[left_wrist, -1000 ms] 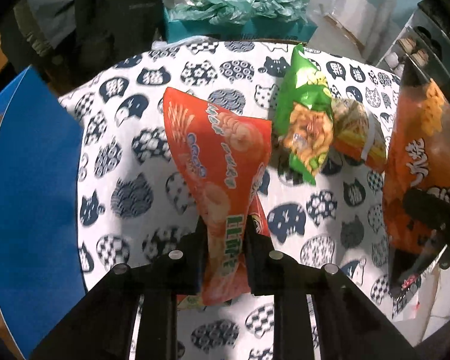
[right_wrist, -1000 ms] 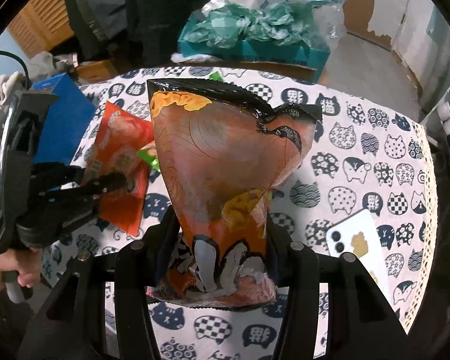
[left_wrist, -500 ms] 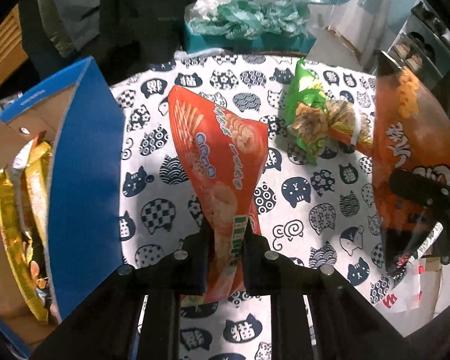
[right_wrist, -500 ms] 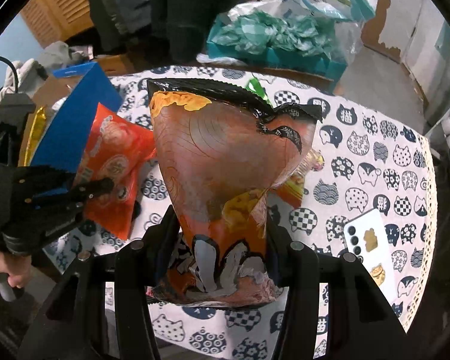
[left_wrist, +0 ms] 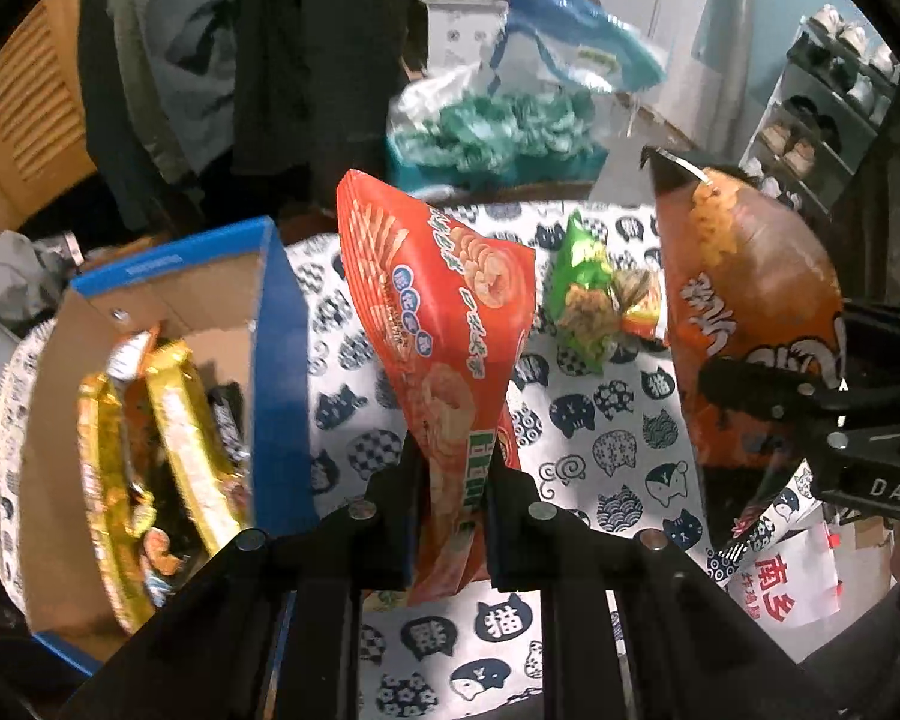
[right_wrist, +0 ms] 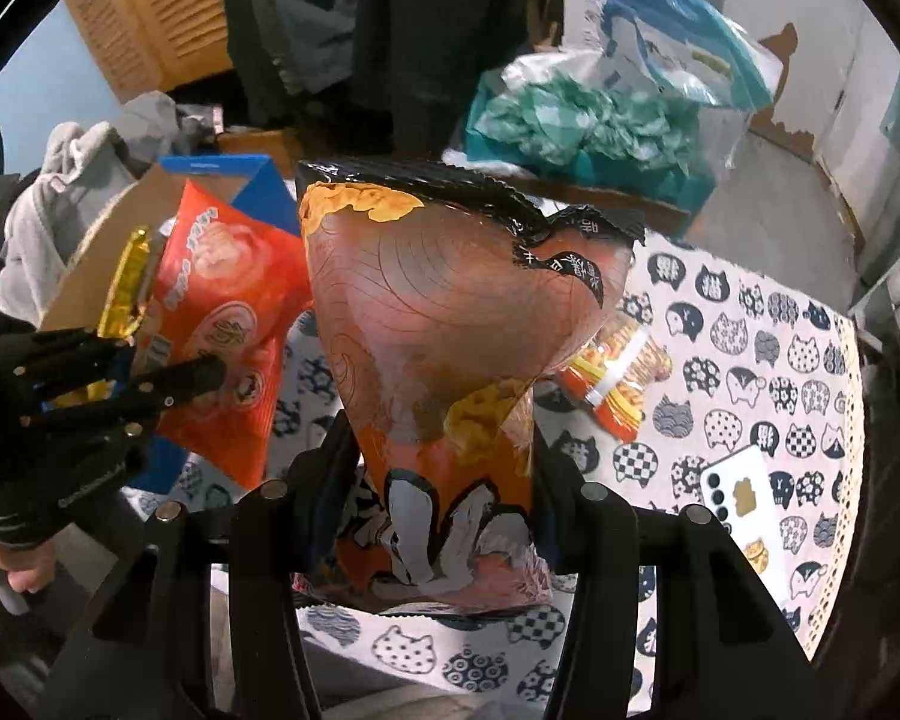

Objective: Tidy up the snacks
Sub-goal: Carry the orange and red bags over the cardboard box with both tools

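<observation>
The open blue cardboard box with a brown interior (left_wrist: 273, 360) stands at the left edge of the surface covered by a white cloth printed with dark cats (left_wrist: 600, 414); it contains upright gold foil packets (left_wrist: 186, 438) and a dark wrapper, with free room at its far end. The left tool (left_wrist: 450, 480) is clamped narrowly on the lower part of a flat red crinkled snack bag printed with prawn crackers (left_wrist: 450, 324), held upright in the air just right of the box wall. The right tool (right_wrist: 444, 474), its jaws partly spread, grips the base of a puffy orange snack bag with a black sealed top (right_wrist: 450, 324), also off the surface. A green snack packet (left_wrist: 582, 294) lies on the cloth between the two held bags, touching a small orange-and-yellow packet (right_wrist: 618, 372). Only the right wrist view shows the white smartphone (right_wrist: 744, 510) lying near the cloth's right edge and the hand (right_wrist: 6, 564) holding the left tool; only the left wrist view shows the box's contents clearly. Compared with one second ago, both bags are higher above the cloth, and the box interior, previously out of frame, has come into sight.
</observation>
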`<state>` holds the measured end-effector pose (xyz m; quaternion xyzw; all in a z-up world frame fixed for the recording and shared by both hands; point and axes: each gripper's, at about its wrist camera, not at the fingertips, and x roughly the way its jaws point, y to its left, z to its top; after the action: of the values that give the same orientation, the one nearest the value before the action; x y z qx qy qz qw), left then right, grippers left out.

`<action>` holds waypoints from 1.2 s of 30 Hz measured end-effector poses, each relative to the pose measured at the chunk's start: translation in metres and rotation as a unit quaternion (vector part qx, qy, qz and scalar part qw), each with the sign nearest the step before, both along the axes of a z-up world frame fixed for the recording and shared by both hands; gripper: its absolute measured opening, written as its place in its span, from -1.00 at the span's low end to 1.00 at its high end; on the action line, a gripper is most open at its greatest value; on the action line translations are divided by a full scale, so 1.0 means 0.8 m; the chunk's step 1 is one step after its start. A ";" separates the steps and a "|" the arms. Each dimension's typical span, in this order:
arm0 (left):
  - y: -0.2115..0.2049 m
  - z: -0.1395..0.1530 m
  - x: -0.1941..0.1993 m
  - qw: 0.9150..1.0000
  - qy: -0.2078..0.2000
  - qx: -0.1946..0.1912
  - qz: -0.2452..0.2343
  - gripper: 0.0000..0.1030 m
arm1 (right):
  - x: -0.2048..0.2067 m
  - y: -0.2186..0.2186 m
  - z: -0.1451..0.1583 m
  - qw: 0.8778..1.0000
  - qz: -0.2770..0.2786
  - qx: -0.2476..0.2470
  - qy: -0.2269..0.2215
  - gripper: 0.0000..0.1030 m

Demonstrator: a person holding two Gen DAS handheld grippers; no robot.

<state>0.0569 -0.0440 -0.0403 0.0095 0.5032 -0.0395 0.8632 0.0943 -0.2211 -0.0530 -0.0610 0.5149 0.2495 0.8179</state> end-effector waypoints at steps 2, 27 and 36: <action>0.006 0.010 -0.004 1.000 -0.011 0.004 0.002 -0.69 | -0.003 0.008 0.008 1.000 0.004 0.002 -0.005 -0.03; 0.158 0.054 -0.031 0.994 -0.065 -0.002 0.092 -0.69 | 0.004 0.161 0.063 0.997 0.071 0.021 -0.030 -0.03; 0.227 0.040 -0.042 0.989 -0.055 -0.017 0.137 -0.69 | 0.007 0.231 0.070 0.994 0.102 0.023 -0.033 -0.03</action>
<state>0.0236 0.1373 -0.0082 -0.0722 0.4507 0.0711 0.8869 0.1001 -0.0361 0.0029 -0.1023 0.4732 0.3412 0.8057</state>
